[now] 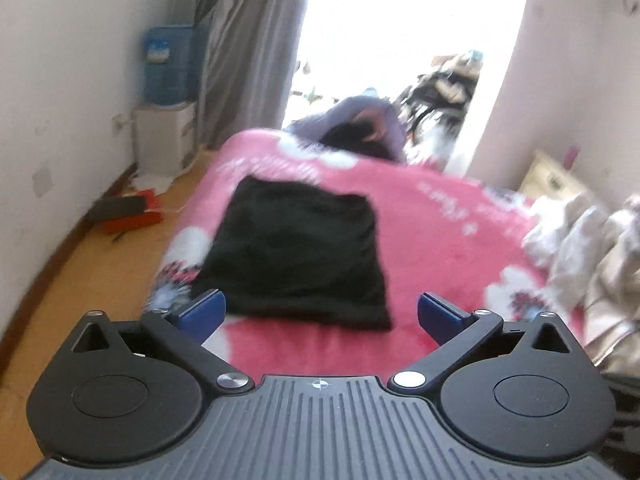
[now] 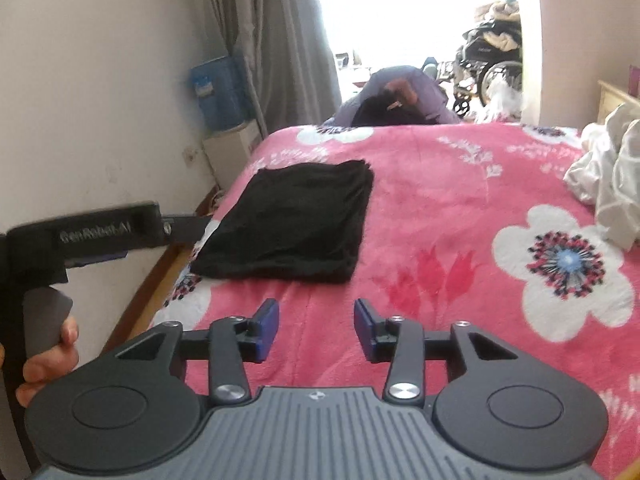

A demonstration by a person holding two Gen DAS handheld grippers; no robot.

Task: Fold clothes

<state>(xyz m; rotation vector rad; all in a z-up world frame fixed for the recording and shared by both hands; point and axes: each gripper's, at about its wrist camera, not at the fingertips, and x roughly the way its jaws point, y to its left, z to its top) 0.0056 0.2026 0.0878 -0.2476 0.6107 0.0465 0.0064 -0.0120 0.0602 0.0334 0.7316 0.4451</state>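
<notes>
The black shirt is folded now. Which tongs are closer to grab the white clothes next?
Probably the right tongs. The white clothes are piled at the right side of the pink blanket, on their side. The left tongs are over by the folded black shirt. Both are open and empty.

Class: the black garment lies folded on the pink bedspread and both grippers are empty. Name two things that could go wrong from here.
1. The folded black garment lies close to the bed's left edge, by the wall; a nudge might slide it off.
2. The pale unfolded clothes are heaped at the far right, so the open left gripper or right gripper may snag several pieces at once.
</notes>
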